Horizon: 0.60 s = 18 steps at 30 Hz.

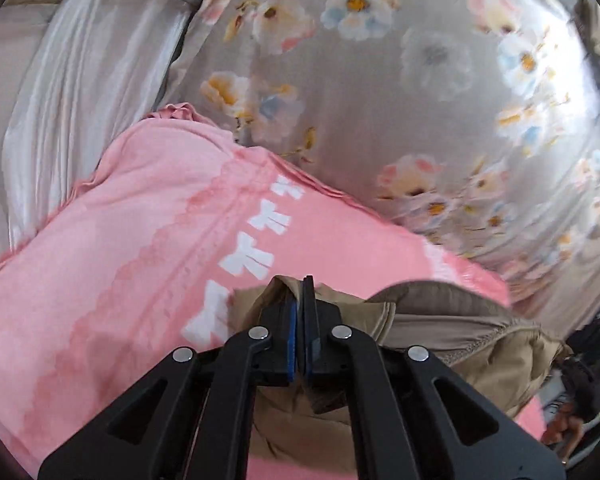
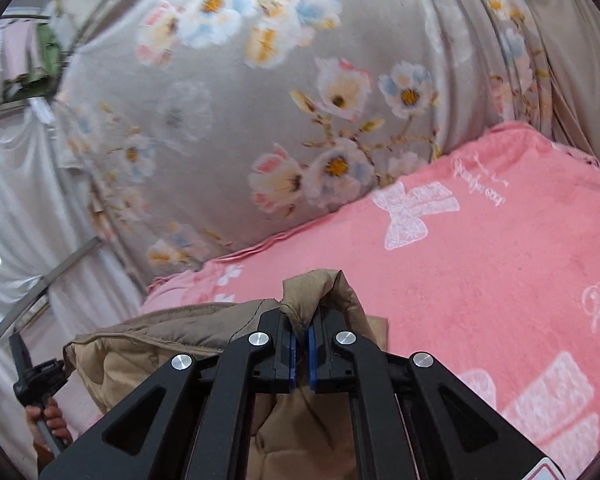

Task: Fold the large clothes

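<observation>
Tan jacket, pinched by both tongs

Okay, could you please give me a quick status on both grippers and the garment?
Left gripper shut on tan jacket. Right gripper shut on it too. Jacket held up over pink blanket. Nothing in the way.

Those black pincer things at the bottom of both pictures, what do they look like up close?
Both the left gripper and right gripper are matte black plastic linkages with triangular cut-outs, joined by round silver pins. Blue pads line the fingers' inner faces. No cables show. A red-and-white sticker marks the right one.
</observation>
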Motion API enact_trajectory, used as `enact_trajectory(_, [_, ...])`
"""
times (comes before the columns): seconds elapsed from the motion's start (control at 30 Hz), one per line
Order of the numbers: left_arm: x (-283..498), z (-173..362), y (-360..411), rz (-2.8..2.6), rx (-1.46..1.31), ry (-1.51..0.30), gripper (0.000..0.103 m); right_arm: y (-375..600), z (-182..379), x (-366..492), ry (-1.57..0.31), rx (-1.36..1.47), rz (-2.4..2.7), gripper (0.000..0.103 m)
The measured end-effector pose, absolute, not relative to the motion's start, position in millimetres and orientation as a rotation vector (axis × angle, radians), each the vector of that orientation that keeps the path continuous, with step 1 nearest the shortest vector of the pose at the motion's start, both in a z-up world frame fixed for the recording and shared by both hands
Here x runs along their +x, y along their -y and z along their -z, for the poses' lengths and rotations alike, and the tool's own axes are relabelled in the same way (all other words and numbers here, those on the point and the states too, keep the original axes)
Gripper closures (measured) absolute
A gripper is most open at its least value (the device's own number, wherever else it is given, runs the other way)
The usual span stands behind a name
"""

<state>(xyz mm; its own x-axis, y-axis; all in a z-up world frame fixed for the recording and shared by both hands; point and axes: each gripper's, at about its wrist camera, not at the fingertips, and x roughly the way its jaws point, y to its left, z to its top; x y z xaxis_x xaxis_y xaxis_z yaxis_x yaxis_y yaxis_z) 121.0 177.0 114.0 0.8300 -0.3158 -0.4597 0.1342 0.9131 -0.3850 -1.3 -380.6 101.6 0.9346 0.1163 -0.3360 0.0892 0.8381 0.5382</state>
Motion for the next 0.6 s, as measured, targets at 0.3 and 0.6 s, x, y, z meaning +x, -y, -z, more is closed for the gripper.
enact_trajectory(0.3, [266, -11, -125, 0.056, -0.196, -0.778, 0.101, 394, 4, 148, -0.634, 0.59, 0.144, 0.099])
enact_trajectory(0.6, [292, 47, -117, 0.052, -0.18, -0.843, 0.099, 384, 64, 178, -0.736, 0.545, 0.165, 0.1])
